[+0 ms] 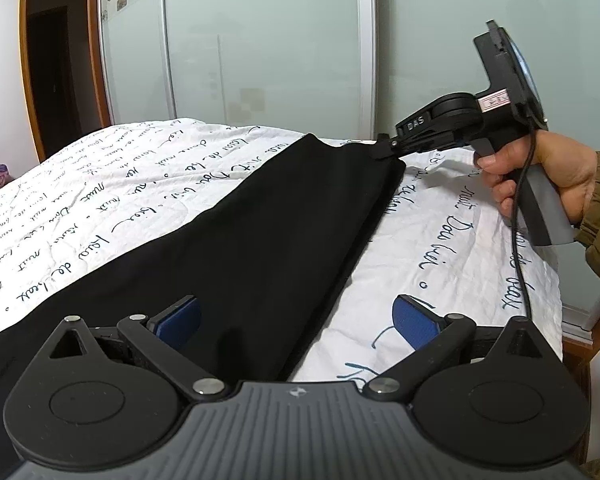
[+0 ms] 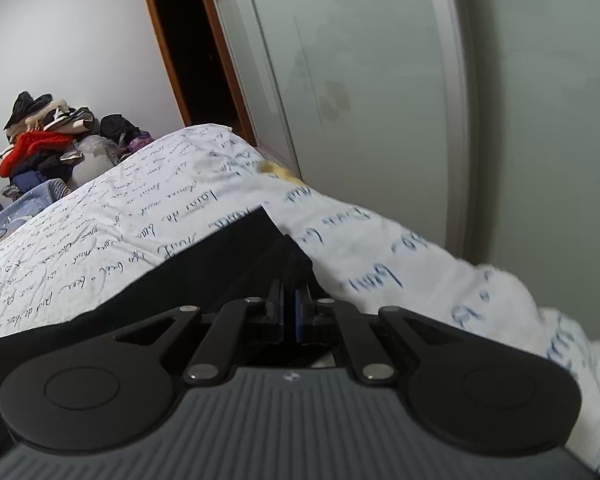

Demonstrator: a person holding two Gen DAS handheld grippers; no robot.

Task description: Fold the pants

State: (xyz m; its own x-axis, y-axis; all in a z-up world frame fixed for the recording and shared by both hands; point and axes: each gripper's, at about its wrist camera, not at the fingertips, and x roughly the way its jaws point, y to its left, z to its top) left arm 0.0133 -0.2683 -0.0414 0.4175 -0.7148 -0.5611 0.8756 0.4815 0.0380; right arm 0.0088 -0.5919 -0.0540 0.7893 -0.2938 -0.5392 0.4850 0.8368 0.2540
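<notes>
Black pants lie stretched along a white bedsheet with blue handwriting. My left gripper is open, its blue pads wide apart, one over the pants and one over the sheet at the pants' right edge. My right gripper is shut on the far corner of the pants, at the leg end. In the right wrist view the right gripper pinches a fold of the black pants between its closed blue pads.
The bed runs beside a frosted sliding wardrobe. A wooden door frame stands at the far left. A pile of clothes sits beyond the bed. The bed's right edge is close to the wardrobe.
</notes>
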